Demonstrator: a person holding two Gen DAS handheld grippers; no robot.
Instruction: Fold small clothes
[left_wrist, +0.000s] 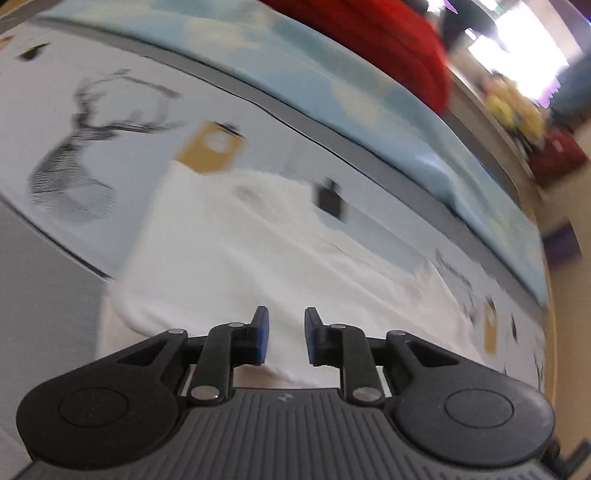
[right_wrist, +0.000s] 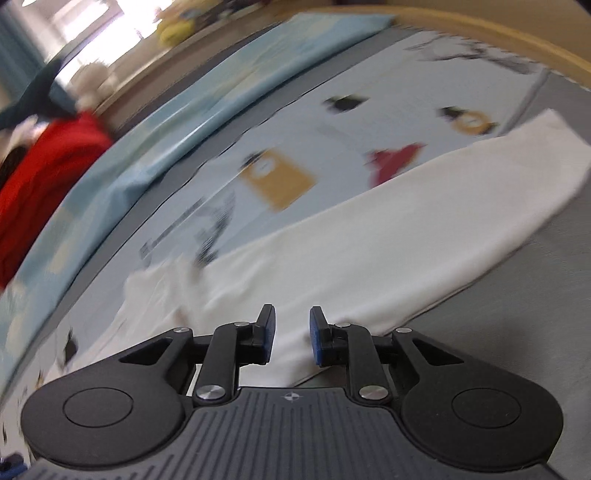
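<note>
the biggest thing under me is the printed sheet (left_wrist: 122, 192), pale with a deer head, yellow tags and small black shapes, spread over what looks like a bed or padded surface (i cannot tell which). a light blue cloth (left_wrist: 369, 96) runs along its far edge, and a red garment (left_wrist: 388, 40) is heaped beyond that.

on the sheet lies the white garment (right_wrist: 424, 221), already laid into a long flat band, with a crumpled bit at its left end in the right wrist view. both views are smeared by motion, so fine creases are hard to read.

my left tool (left_wrist: 286, 332) hangs just over the white cloth, fingers apart, nothing between them. my right tool (right_wrist: 291, 334) sits over the near edge of the same garment, also spread and empty.

i judge the fabric thin, soft and light: it will sag and slide on the sheet and will not keep a crease by itself. i would pinch it at the near edge or corners, through all layers, one tool at each end.
</note>
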